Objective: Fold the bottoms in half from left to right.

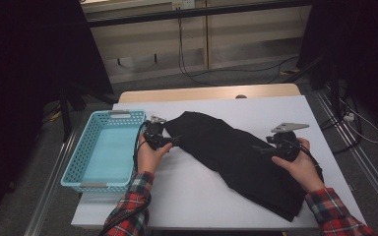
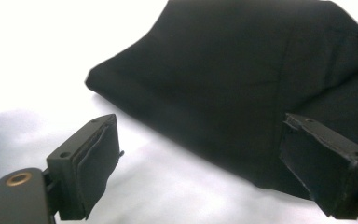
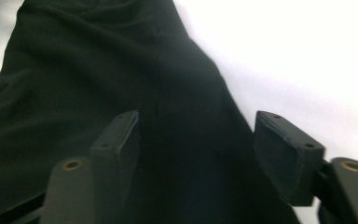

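You have a light blue perforated plastic basket [image 1: 103,152] on the left part of a white rectangular table [image 1: 192,191]. Beyond the table's far edge, black cables [image 1: 187,69] trail over a grey floor before pale wooden panels [image 1: 256,37].

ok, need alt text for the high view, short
A person in plaid sleeves holds a tool in each hand over a black garment lying diagonally across a white table. The left tool sits at the garment's upper-left end, the right tool over its lower-right part, jaws apart. A light blue basket stands at the table's left edge.
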The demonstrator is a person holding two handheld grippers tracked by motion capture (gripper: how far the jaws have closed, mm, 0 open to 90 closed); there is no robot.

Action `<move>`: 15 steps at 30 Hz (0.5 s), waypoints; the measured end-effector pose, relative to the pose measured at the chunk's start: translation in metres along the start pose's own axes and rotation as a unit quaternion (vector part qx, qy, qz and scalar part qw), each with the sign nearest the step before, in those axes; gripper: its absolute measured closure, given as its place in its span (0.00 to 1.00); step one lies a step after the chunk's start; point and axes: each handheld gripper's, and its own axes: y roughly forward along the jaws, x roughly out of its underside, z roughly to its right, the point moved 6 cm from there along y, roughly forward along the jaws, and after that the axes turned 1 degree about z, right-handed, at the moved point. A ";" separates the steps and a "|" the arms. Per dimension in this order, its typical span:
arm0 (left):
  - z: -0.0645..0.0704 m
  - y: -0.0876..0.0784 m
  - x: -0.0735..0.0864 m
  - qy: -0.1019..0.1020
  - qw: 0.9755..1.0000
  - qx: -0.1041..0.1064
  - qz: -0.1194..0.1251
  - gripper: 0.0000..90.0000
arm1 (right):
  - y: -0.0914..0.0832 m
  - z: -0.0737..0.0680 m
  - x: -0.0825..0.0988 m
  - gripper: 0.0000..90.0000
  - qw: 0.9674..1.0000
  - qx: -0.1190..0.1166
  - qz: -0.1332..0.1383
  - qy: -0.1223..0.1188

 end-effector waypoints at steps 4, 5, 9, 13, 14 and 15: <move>-0.004 0.002 -0.002 0.000 1.000 -0.007 -0.002 0.14 | -0.004 0.000 0.007 0.28 1.000 -0.001 -0.002 0.004; -0.004 0.003 -0.002 0.000 1.000 -0.005 -0.003 0.14 | -0.005 0.001 0.009 0.28 1.000 -0.001 -0.003 0.006; -0.005 0.005 -0.002 0.006 1.000 -0.007 -0.002 0.14 | -0.008 0.002 0.012 0.23 1.000 -0.003 -0.003 0.014; -0.006 0.007 -0.004 0.007 1.000 -0.012 -0.006 0.14 | -0.013 0.002 0.014 0.21 1.000 -0.001 0.003 0.014; -0.006 0.008 -0.005 0.004 1.000 -0.015 -0.007 0.14 | -0.014 0.002 0.014 0.21 1.000 0.001 0.003 0.013; -0.005 0.010 -0.007 0.003 1.000 -0.019 -0.005 0.14 | -0.015 0.001 0.014 0.20 1.000 0.001 0.004 0.015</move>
